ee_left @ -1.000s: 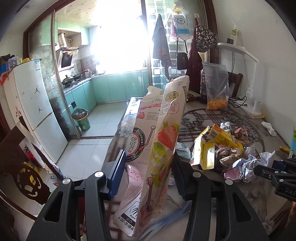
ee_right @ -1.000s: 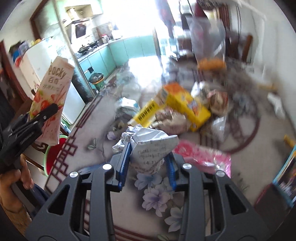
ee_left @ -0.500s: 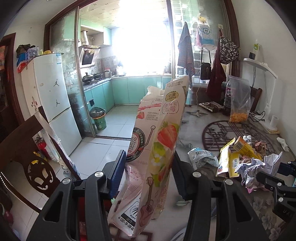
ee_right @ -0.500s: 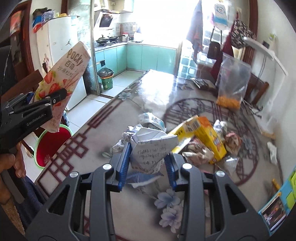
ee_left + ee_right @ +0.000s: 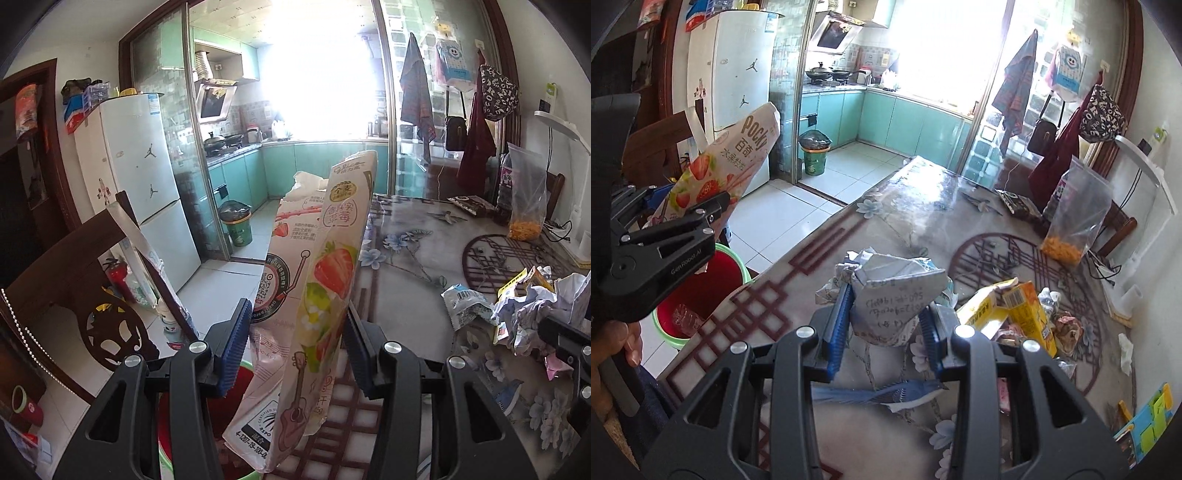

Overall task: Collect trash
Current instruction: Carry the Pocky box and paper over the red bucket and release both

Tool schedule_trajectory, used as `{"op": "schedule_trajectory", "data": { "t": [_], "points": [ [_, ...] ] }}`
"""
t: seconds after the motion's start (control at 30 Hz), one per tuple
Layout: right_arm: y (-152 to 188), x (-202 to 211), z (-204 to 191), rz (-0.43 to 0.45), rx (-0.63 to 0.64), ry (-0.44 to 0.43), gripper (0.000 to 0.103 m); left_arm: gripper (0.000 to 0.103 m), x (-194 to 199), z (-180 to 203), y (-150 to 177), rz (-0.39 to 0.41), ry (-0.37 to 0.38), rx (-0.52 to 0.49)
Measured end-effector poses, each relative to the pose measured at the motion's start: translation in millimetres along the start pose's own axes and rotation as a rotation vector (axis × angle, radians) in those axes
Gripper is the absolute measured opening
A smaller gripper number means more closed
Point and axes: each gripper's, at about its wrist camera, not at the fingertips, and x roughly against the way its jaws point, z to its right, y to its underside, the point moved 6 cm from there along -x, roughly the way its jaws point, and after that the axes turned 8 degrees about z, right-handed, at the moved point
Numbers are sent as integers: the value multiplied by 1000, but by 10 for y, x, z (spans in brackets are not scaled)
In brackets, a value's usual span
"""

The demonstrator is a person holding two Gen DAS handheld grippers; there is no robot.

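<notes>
Pocky box point(image 5: 317, 295) clamped in left tongs point(image 5: 295, 343) over red bin point(image 5: 698, 295), right tongs point(image 5: 882, 328) angled down, gripping crumpled paper point(image 5: 897, 295)

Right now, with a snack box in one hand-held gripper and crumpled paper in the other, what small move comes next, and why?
Probably open the left hand-held gripper to drop the Pocky box. In the left wrist view the red bin sits right under the box, while the right hand-held gripper holds the crumpled paper over the table.
</notes>
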Motion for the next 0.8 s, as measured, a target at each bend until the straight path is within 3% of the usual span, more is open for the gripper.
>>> {"op": "schedule_trajectory", "data": {
  "t": [0.37,0.43,0.53,0.8],
  "points": [
    [-128,1,-216,21,52,-16,35,46,-128,-135,129,-45,-22,24],
    [-148,-21,-248,23,28,-70,35,46,-174,-181,172,-65,-17,47],
    [-185,-128,-329,2,-80,-236,35,46,-249,-338,242,-101,-22,123],
    [-333,-545,-813,-70,-178,-504,35,48,-511,-901,628,-233,-125,337]
  ]
}}
